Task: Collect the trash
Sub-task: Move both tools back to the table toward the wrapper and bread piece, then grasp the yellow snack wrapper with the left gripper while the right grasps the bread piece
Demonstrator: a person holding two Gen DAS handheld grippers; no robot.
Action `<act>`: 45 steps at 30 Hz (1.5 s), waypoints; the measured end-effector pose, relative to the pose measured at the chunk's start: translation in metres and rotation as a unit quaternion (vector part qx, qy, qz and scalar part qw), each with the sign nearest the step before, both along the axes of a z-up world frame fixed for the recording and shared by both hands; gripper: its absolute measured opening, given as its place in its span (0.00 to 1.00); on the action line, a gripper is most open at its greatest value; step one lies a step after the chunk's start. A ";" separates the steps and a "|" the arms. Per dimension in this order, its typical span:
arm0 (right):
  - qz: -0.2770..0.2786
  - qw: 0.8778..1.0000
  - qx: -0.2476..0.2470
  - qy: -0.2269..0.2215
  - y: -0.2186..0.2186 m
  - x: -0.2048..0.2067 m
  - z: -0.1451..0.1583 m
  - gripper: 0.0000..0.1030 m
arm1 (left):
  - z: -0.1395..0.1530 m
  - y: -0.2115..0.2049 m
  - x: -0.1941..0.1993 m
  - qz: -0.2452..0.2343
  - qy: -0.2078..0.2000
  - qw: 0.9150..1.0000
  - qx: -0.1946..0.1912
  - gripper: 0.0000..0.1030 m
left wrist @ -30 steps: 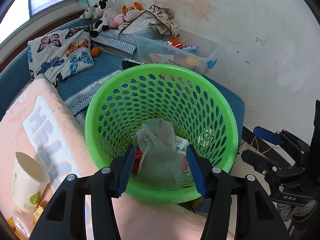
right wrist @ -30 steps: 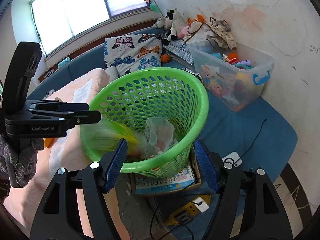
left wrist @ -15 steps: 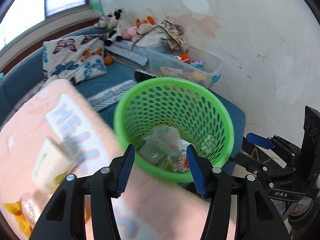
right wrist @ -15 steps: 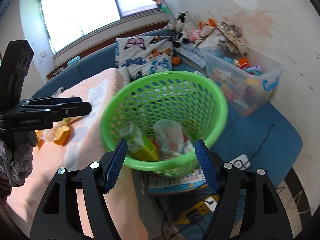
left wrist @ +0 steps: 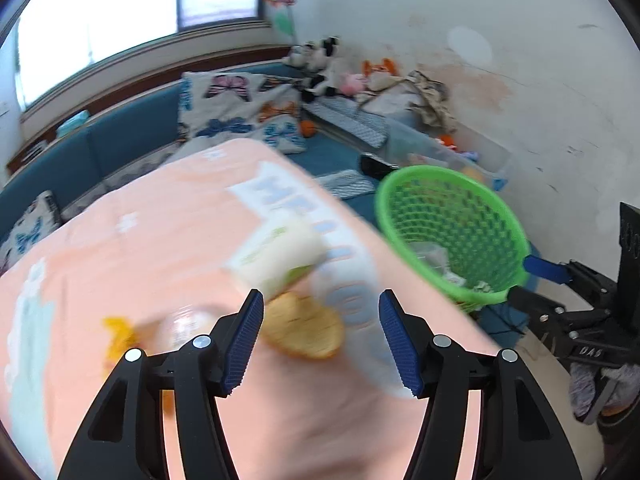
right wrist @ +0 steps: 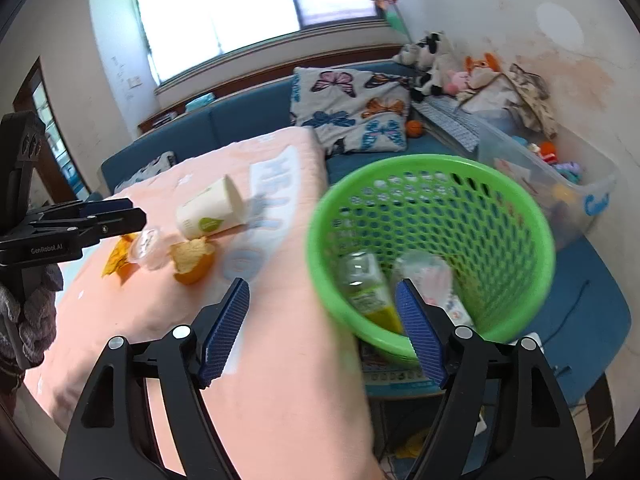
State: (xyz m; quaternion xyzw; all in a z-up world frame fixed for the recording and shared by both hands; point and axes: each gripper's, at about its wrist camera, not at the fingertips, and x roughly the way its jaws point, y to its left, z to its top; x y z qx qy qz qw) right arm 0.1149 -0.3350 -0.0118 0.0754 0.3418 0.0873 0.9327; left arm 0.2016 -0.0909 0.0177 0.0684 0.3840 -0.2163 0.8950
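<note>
Closest to us, our left gripper point(left wrist: 321, 334) has its blue ribbed jaws spread wide with nothing between them, hanging over the peach-pink blanket with pale blue lettering point(left wrist: 140, 240). Our right gripper point(right wrist: 323, 330) is just as wide apart and empty, sitting at the blanket's edge with one finger in front of the basket. So we reckon we're between pickups here, lining up for the next bit of trash rather than carrying anything. Right ahead of the left jaws is a curled piece of orange peel point(left wrist: 303, 326), and just behind it a white paper cup with a green leaf logo lying on its side point(left wrist: 276, 258); the two look like they're touching, though the left view is blurry enough that we wouldn't swear to it. To the left of the peel there's a small clear plastic lid or cup point(right wrist: 147, 245) and a yellow crinkly wrapper scrap point(right wrist: 116, 258). Further out sits the bright green perforated plastic basket point(right wrist: 432, 168), beside the blanket, already holding a clear bottle with a yellow-green label point(right wrist: 366, 286) and some crumpled plastic wrap point(right wrist: 428, 270). Next move, we'd say: drop the left gripper down around the peel or the cup, pinch gently since both would crush easily, then swing it over the basket rim.
</note>
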 end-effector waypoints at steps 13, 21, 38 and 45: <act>0.050 0.999 -0.003 0.010 0.057 0.020 -0.002 0.75 | -0.020 0.124 0.011 0.100 0.021 0.995 -0.005 0.64; 0.074 0.997 -0.010 0.024 0.082 0.034 -0.008 0.76 | -0.048 0.149 0.022 0.097 0.060 0.993 -0.018 0.72; 0.117 0.991 -0.032 0.056 0.126 0.066 -0.027 0.76 | -0.078 0.165 0.052 0.049 0.101 0.993 -0.024 0.77; 0.128 0.989 -0.038 0.069 0.139 0.076 -0.036 0.76 | -0.089 0.166 0.065 0.029 0.119 0.992 -0.022 0.77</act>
